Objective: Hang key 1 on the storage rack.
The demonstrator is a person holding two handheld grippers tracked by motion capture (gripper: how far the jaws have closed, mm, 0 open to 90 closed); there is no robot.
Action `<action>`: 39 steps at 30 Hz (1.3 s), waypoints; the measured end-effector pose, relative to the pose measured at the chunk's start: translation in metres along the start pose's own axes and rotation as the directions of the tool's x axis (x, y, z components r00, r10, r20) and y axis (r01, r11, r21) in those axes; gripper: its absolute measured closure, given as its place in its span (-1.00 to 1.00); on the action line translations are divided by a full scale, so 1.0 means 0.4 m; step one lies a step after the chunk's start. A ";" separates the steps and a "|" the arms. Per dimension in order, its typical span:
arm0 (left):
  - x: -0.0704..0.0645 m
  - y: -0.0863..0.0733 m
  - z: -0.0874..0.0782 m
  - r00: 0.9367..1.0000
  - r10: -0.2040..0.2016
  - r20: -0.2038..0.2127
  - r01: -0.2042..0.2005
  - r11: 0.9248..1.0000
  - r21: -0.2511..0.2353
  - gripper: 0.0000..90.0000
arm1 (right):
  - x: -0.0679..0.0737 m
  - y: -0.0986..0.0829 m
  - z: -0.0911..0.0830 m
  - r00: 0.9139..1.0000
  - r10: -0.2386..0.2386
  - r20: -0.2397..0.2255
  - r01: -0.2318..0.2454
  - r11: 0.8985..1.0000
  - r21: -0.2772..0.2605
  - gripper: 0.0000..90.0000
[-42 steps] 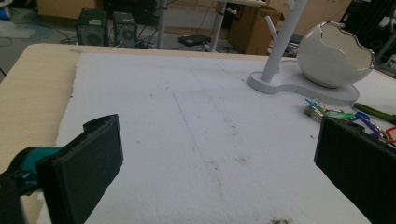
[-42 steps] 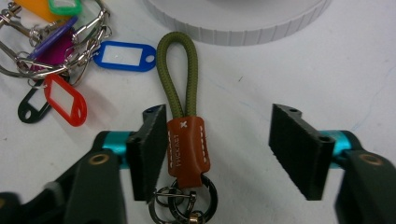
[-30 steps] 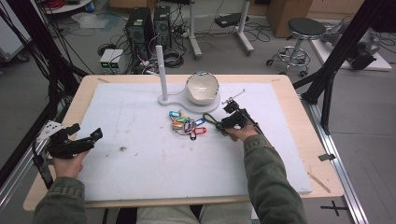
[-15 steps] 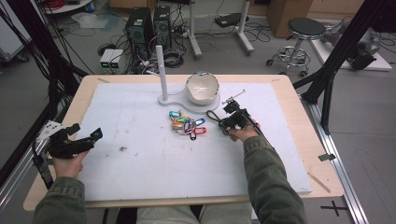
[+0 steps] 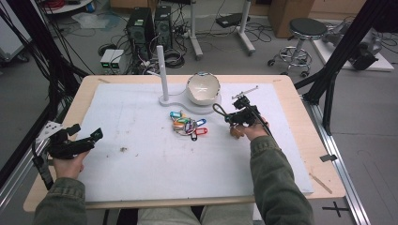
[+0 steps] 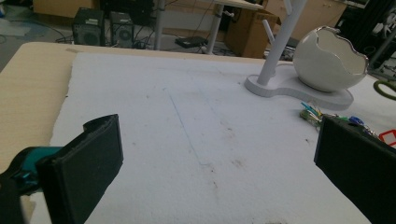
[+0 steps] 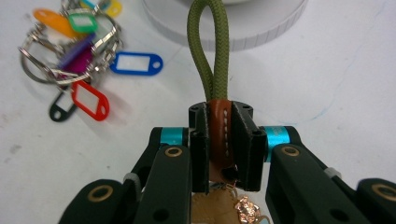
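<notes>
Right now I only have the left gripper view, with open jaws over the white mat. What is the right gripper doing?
Observer: The right gripper is shut on a keychain strap of brown leather with an olive cord loop.
Operator: Where is that loop relative to the key tags?
Observer: In the high view it lies right of the key tags, apart from them, close to the stand base.
Operator: And my left gripper?
Observer: The left gripper is at the mat's left edge, far from the tags.
</notes>
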State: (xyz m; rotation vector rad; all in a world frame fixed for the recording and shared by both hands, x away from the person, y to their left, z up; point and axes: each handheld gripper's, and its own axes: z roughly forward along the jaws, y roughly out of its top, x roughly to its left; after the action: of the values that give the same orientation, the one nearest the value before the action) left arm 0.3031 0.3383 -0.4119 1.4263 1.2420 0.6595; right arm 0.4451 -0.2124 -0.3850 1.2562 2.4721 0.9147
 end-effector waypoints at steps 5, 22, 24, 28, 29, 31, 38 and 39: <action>0.000 0.000 0.000 1.000 -0.003 -0.001 0.003 1.000 -0.002 -0.96 | 0.000 0.018 -0.047 1.000 0.010 -0.007 -0.011 0.999 -0.048 0.74; 0.002 0.001 -0.003 1.000 -0.008 -0.004 0.008 1.000 -0.012 -0.96 | 0.029 0.092 -0.136 1.000 0.013 -0.024 -0.016 0.989 -0.150 0.73; 0.002 0.001 -0.003 1.000 -0.008 -0.004 0.008 1.000 -0.012 -0.96 | 0.032 0.096 -0.138 1.000 0.016 -0.027 -0.020 0.988 -0.154 0.73; 0.002 0.001 -0.002 1.000 -0.009 -0.003 0.009 1.000 -0.011 -0.96 | 0.043 0.122 -0.151 0.999 0.015 -0.045 -0.024 0.982 -0.185 0.73; 0.002 0.001 -0.003 1.000 -0.009 -0.003 0.009 1.000 -0.012 -0.96 | 0.043 0.122 -0.151 0.999 0.015 -0.045 -0.024 0.982 -0.185 0.73; 0.001 0.001 -0.003 1.000 -0.007 -0.004 0.007 1.000 -0.012 -0.96 | 0.047 0.133 -0.156 0.999 0.012 -0.052 -0.022 0.981 -0.193 0.73; 0.002 0.001 -0.004 1.000 -0.006 -0.003 0.006 1.000 -0.015 -0.96 | 0.062 0.165 -0.170 0.997 0.008 -0.078 -0.026 0.974 -0.225 0.73; 0.002 0.001 -0.003 1.000 -0.005 -0.003 0.005 1.000 -0.015 -0.96 | 0.065 0.172 -0.172 0.997 0.003 -0.081 -0.022 0.973 -0.229 0.73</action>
State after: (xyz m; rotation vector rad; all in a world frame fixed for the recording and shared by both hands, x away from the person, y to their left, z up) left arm 0.3023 0.3395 -0.4112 1.4095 1.2402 0.6662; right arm 0.4427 -0.1911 -0.2869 1.1797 2.3351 1.2363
